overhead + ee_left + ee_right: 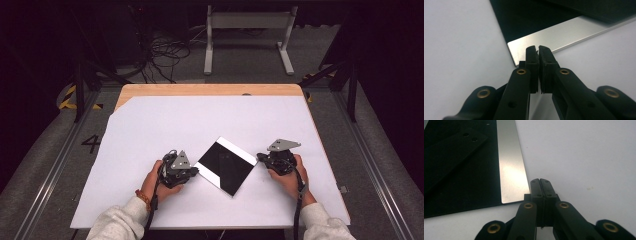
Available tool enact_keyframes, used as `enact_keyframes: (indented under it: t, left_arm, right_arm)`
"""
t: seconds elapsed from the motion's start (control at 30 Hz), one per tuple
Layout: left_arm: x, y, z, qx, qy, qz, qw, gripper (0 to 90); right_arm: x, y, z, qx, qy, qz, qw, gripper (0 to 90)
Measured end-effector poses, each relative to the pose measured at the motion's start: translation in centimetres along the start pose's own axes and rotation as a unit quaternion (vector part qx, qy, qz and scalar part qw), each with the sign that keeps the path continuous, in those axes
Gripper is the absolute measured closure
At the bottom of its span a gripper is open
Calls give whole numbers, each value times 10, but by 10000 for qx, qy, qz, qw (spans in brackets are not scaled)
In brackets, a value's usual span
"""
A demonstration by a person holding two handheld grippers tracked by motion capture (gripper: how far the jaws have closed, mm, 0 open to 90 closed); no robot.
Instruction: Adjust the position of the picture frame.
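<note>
A square black glossy panel with a silver strip along two opposite sides lies flat, turned like a diamond, on the white sheet. My left gripper is at its left corner, shut with nothing between the jaws. In the left gripper view the tips rest over the corner of the silver strip. My right gripper is at the panel's right corner, also shut and empty. In the right gripper view its tips sit just beside the end of the silver strip, on the white sheet.
The white sheet covers most of a wooden table. On the floor beyond stand a white frame and loose cables. The panel's black face mirrors a dark bar with holes.
</note>
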State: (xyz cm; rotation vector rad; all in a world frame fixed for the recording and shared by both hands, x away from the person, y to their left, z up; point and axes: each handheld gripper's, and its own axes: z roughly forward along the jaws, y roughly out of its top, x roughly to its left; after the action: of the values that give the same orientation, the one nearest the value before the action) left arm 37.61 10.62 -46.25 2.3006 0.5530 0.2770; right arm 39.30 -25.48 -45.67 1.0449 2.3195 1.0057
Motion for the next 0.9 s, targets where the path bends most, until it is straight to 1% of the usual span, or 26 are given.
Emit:
enact_keyframes:
  t: [0.07, 0.13, 0.23, 0.3, 0.33, 0.37, 0.47, 0.63, 0.67, 0.7, 0.73, 0.8, 0.83, 0.9]
  left_arm:
    - [5, -1, -2, -53, 48, -83, 9999, 865]
    - [8, -2, -3, -56, 86, -125, 9999, 853]
    - [14, -3, -5, -107, 225, -218, 9995, 844]
    - [18, -3, -2, -62, 273, -273, 9992, 839]
    - [18, -3, -2, -62, 273, -273, 9992, 838]
    - [22, 0, 4, -69, 258, -308, 9992, 836]
    - [24, 5, 8, -74, 261, -265, 9993, 832]
    - [25, 5, 9, -87, 152, -259, 9995, 854]
    - [25, 5, 9, -87, 152, -259, 9995, 871]
    - [25, 5, 10, -93, 86, -277, 9995, 890]
    - [25, 5, 10, -93, 86, -277, 9995, 898]
    - [25, 5, 9, -93, -22, -269, 9996, 900]
    - [25, 4, 8, -80, -164, -257, 9995, 900]
    - [24, 4, 7, -63, -244, -241, 9994, 900]
  right_arm:
    - [0, 0, 0, -1, -21, -7, 10000, 900]
    - [1, 0, 0, 1, -18, -12, 10000, 900]
    - [1, 0, -1, 19, -14, -23, 10000, 900]
    - [2, -1, -2, 29, -6, -25, 10000, 900]
    - [2, -1, -3, 38, -6, -28, 10000, 900]
    - [3, -1, -4, 51, -4, -22, 10000, 900]
    - [6, -3, -7, 77, 62, -44, 9999, 900]
    - [10, -6, -9, 84, 116, -56, 9999, 900]
    - [10, -6, -9, 84, 116, -56, 9999, 900]
    - [10, -6, -8, 58, 135, -2, 9999, 900]
    - [10, -6, -8, 58, 135, -2, 9999, 900]
    - [11, -5, -6, 31, 81, -12, 10000, 900]
    - [11, -4, -6, 18, 62, -4, 10000, 900]
    - [10, -4, -5, -1, 34, 14, 10000, 900]
